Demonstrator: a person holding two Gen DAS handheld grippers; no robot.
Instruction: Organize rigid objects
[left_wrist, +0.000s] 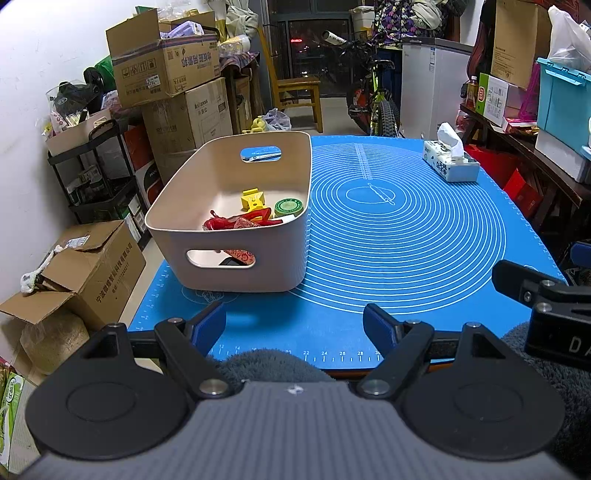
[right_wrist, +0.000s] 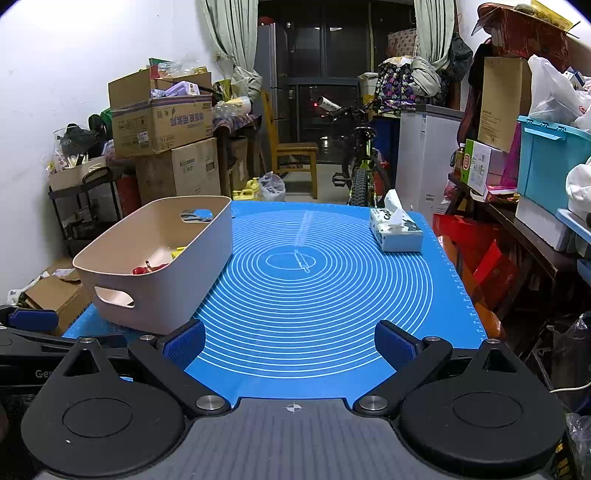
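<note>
Task looks nearly done: the small items already sit inside 1 beige bin (left_wrist: 236, 221) at the left edge of the blue mat (left_wrist: 406, 240). Visible inside: 1 yellow piece (left_wrist: 253, 199), 1 green round tin (left_wrist: 288, 208), 1 red item (left_wrist: 236, 221); more may be hidden. Only 1 tissue box (left_wrist: 448, 162) is left out, near the far right corner. Left gripper (left_wrist: 295, 328) wide, empty; right gripper (right_wrist: 290, 345) wide, empty, both at the near edge

White wall (right_wrist: 55, 74), stacked cardboard boxes (left_wrist: 166, 66), wooden chair (left_wrist: 295, 92), dark window (right_wrist: 332, 66).
</note>
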